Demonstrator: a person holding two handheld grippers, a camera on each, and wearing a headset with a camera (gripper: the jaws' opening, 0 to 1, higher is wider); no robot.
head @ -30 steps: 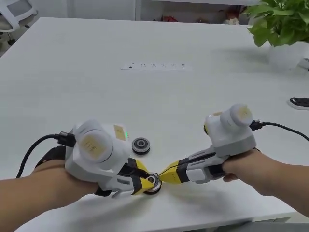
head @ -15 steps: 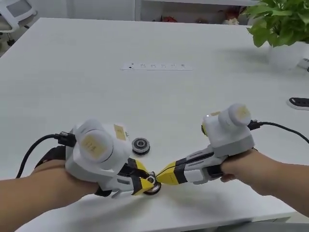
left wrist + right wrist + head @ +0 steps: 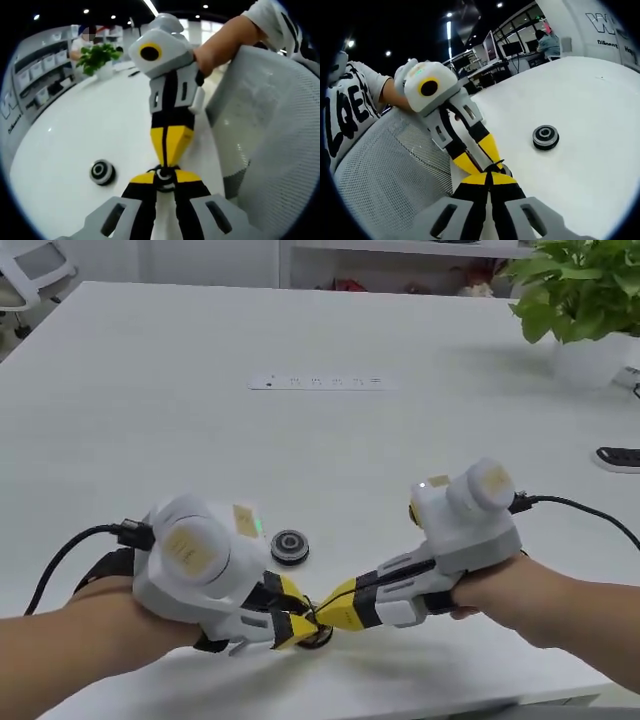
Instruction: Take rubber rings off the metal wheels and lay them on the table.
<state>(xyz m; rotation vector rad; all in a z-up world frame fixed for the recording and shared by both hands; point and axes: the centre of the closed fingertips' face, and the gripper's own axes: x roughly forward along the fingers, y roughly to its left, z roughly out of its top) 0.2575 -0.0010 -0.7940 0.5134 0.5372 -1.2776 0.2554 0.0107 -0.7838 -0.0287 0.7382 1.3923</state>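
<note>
**Jaws.** The left gripper [image 3: 165, 178] is closed on a metal wheel [image 3: 163, 173], which is held between its yellow tips at the bottom centre of the left gripper view. The right gripper [image 3: 489, 178] is drawn shut to a point, and its tips are set against that wheel's rim. Whether rubber is pinched there cannot be told.

**Head view.** The two sets of tips are seen meeting at lower centre, by the near edge of the table [image 3: 330, 460]. A second wheel [image 3: 290, 546], with its black rubber ring [image 3: 545, 146] in place, lies flat just beyond the left gripper and apart from both grippers. A power strip [image 3: 320, 381] is shown at upper centre and a potted plant [image 3: 575, 285] at upper right.

**Gripper views.** A mesh chair back [image 3: 270, 125] is shown at the right of the left gripper view and at the left of the right gripper view.

**Counted.** Two grippers, two wheels, one power strip, one plant.
</note>
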